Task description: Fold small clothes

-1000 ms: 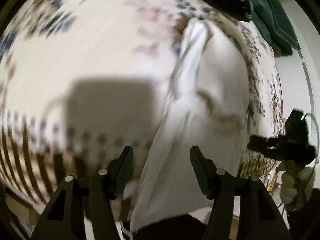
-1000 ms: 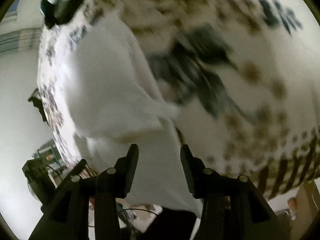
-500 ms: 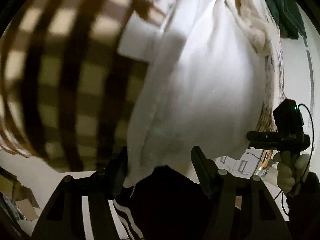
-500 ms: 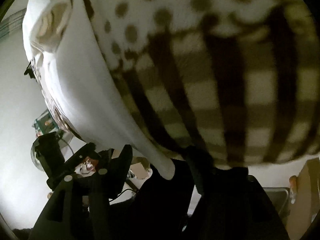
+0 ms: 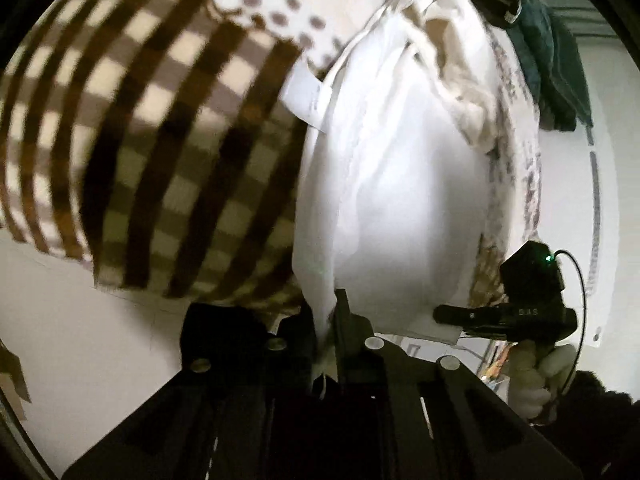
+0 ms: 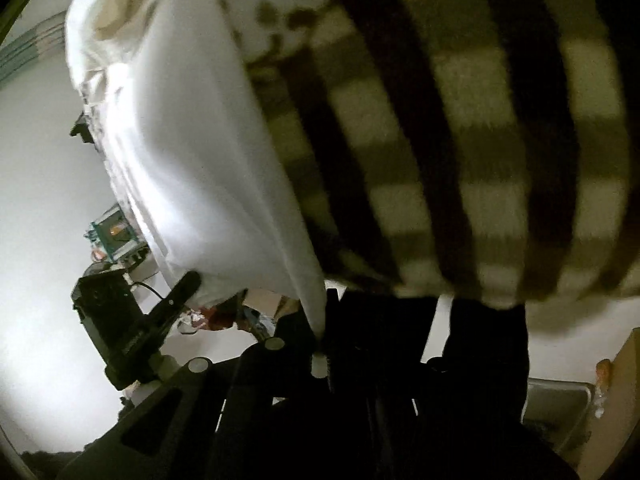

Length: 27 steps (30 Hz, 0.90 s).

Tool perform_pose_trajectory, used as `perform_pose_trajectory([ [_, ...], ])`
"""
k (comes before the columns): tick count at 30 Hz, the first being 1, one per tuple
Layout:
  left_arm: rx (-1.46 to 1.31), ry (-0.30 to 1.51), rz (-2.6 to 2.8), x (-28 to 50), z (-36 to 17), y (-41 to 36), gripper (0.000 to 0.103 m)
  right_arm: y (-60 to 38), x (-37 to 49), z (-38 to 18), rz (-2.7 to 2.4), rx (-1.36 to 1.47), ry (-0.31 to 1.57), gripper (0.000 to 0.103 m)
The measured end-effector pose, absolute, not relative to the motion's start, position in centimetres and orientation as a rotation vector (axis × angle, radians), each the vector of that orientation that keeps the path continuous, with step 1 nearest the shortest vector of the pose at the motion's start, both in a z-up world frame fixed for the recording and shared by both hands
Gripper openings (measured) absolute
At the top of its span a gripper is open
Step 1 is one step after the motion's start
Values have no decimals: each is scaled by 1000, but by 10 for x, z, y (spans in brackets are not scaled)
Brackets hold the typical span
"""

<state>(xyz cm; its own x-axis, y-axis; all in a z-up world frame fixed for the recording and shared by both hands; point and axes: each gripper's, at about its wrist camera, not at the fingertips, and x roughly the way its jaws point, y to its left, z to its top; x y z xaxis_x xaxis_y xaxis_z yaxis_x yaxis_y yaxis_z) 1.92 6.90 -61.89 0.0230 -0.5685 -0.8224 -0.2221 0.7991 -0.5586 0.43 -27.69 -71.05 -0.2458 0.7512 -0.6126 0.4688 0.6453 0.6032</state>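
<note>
A white garment [image 5: 400, 184] lies on a patterned bedspread [image 5: 144, 152] and reaches over its near edge. My left gripper [image 5: 326, 320] is shut on the garment's near left corner. My right gripper [image 6: 320, 332] is shut on the near right corner of the same white garment [image 6: 192, 152]. In the left wrist view the right gripper [image 5: 516, 312] shows at the right with a gloved hand under it. In the right wrist view the left gripper [image 6: 160, 312] shows at the lower left. A white label [image 5: 304, 96] sticks out of the garment's left side.
The bedspread [image 6: 460, 128] has brown checks at its edge, dots and flowers further in. Dark green clothes [image 5: 552, 48] lie at the far right of the bed. A white wall and pale floor surround the bed. A cardboard box [image 6: 624, 368] stands at lower right.
Both grippers moved down to the bed's near edge and closed on the garment's two near corners. A second ago they were open above the cloth.
</note>
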Motion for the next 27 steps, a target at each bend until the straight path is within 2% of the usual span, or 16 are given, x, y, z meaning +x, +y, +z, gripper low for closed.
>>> perform_pose_trajectory([
  [6,-725,1477,-313,30,-577,68,5,-286,13,-668,443,1070,1799,4],
  [11,-744,1370,-326,67,-537,76,5,-288,58,-629,448,1146,1664,4],
  [17,-788,1232,-366,159,-518,67,5,-302,142,-593,436,1168,1500,4],
  [22,-777,1146,-376,251,-527,60,5,-314,227,-595,393,1210,1410,5],
  [25,-786,1170,-346,304,-545,58,11,-326,272,-611,324,1275,1350,8],
  [26,-785,1170,-330,316,-549,60,22,-329,283,-616,313,1302,1336,13],
  [27,-789,1165,-320,326,-551,61,39,-334,294,-618,302,1317,1317,33],
])
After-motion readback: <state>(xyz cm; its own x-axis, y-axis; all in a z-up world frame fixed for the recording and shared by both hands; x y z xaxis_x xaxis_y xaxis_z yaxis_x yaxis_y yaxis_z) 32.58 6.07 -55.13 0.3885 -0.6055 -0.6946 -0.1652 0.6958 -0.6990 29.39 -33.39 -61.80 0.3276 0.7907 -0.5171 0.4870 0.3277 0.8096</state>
